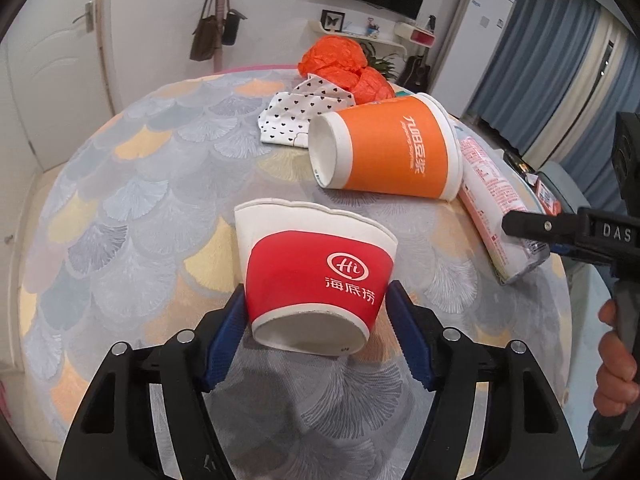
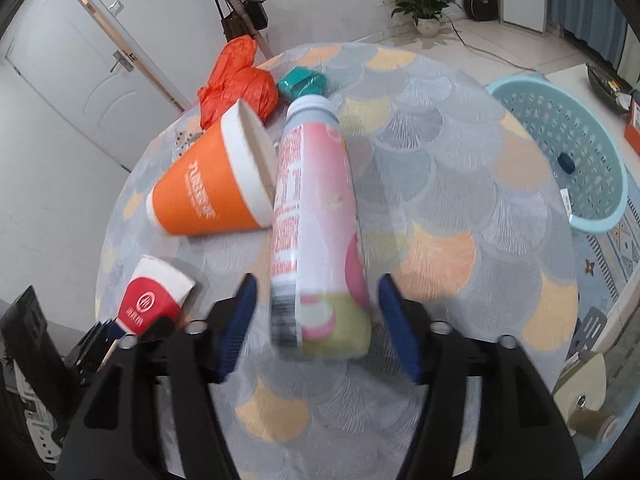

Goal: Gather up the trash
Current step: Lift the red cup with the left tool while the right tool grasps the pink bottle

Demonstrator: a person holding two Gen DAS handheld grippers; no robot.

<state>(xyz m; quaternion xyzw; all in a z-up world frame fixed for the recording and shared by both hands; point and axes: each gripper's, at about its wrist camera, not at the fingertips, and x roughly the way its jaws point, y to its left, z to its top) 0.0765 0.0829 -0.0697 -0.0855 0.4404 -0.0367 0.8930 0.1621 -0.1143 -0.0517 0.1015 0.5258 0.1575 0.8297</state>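
Observation:
A red and white paper cup (image 1: 316,280) sits base-first between the blue pads of my left gripper (image 1: 316,320), which is shut on it above the round table. The cup also shows in the right wrist view (image 2: 154,296). A pink and white bottle (image 2: 316,232) lies on the table with its base between the fingers of my right gripper (image 2: 314,316), which is open around it with a gap on each side. The bottle also shows in the left wrist view (image 1: 492,200). An orange paper cup (image 1: 388,152) lies on its side beside the bottle.
A crumpled orange bag (image 1: 344,64), a heart-print cloth (image 1: 300,112) and a teal packet (image 2: 302,82) lie at the table's far side. A light blue basket (image 2: 560,148) stands on the floor right of the table. The table has a fan-pattern cloth (image 1: 132,200).

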